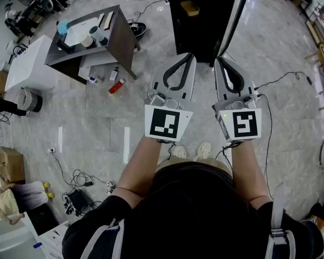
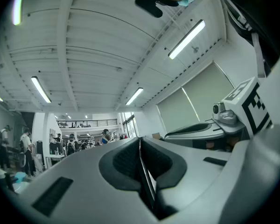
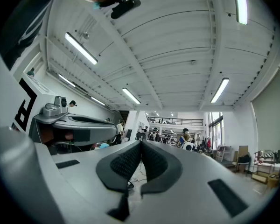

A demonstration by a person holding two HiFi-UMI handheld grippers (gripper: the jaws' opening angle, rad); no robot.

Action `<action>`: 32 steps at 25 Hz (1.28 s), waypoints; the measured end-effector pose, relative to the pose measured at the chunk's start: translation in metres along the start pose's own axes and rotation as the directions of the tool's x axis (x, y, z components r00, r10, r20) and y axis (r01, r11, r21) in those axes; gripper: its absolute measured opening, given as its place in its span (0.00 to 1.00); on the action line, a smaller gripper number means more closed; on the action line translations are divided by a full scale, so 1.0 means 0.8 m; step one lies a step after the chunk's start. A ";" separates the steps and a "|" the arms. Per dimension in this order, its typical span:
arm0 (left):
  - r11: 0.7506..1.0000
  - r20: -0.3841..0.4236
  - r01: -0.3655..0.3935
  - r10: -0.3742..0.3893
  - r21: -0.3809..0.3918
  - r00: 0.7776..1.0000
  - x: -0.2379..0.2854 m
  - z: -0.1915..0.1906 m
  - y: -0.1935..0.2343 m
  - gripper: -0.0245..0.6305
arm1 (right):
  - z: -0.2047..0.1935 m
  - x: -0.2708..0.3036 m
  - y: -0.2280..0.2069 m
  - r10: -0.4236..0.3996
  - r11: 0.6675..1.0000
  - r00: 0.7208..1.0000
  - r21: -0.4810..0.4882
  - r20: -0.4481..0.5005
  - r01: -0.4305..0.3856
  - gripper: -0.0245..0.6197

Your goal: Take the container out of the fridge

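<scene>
Polished stone floor (image 1: 281, 47) fills the head view, with a dark fridge (image 1: 205, 34) standing at the top centre and its door (image 1: 236, 15) swung open on the right side.

**Task item.** A tan object (image 1: 190, 7), judged to be the container, sits inside the dark fridge interior, near the upper left of the opening. Its shape and long axis are too small to determine.

**Gripper state.**
- Left gripper (image 1: 188, 56): jaws pressed together, nothing between them. The left gripper view (image 2: 140, 143) confirms the pads meet along one seam.
- Right gripper (image 1: 218, 59): jaws likewise together and empty, as the right gripper view (image 3: 141, 146) confirms.

**Governing relation.** The container lies straight ahead of both grippers and beyond them, inside the opening. The left gripper lines up more closely with it; the right gripper lines up with the door edge. Both gripper cameras point up at the ceiling, so neither shows the fridge.

**Clearance.**
- Open floor lies between the person and the fridge.
- A sink cabinet (image 1: 121, 36) stands well apart to the left.
- A cable (image 1: 291, 75) trails on the right.
- The open door limits room on the right side of the approach.
</scene>
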State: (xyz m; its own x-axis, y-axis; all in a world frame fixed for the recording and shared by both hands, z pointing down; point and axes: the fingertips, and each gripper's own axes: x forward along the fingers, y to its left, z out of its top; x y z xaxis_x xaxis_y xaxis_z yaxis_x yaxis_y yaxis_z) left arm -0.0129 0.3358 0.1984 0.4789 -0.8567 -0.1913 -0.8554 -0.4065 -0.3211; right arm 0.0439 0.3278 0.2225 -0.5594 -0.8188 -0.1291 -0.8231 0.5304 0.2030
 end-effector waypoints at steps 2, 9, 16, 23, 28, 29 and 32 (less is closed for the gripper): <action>1.000 -0.002 0.007 -0.007 0.011 1.000 -0.001 0.001 0.000 0.09 | 0.002 0.000 0.002 -0.001 1.000 1.000 0.002 0.001 0.001 0.09; 1.000 -0.004 0.018 -0.018 0.002 1.000 -0.017 0.002 0.001 0.09 | 0.007 -0.005 0.018 -0.012 1.000 1.000 -0.014 0.003 0.012 0.09; 1.000 0.000 0.023 -0.023 0.002 1.000 -0.037 0.002 0.008 0.09 | 0.013 -0.008 0.038 -0.012 1.000 1.000 -0.011 0.006 0.012 0.09; 0.999 -0.006 0.035 -0.035 -0.001 0.999 -0.064 -0.005 0.015 0.09 | 0.008 -0.013 0.059 -0.027 0.999 1.000 0.020 0.007 0.027 0.09; 0.999 0.002 0.035 -0.034 -0.016 0.999 -0.085 -0.010 0.029 0.08 | 0.004 -0.012 0.083 -0.028 0.999 1.000 0.017 -0.007 0.028 0.09; 0.999 0.003 0.036 -0.036 -0.018 0.999 -0.088 -0.010 0.031 0.09 | 0.003 -0.012 0.087 -0.030 0.999 0.999 0.019 -0.013 0.030 0.09; 0.999 0.007 0.038 -0.038 -0.021 0.999 -0.096 -0.012 0.036 0.09 | 0.001 -0.011 0.096 -0.033 0.999 0.999 0.019 -0.023 0.033 0.09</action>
State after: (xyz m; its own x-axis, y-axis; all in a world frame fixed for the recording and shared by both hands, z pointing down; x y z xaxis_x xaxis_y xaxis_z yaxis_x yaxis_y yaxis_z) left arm -0.0763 0.3867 0.2124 0.5125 -0.8385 -0.1850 -0.8403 -0.4455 -0.3087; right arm -0.0142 0.3762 0.2384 -0.5296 -0.8406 -0.1135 -0.8430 0.5067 0.1805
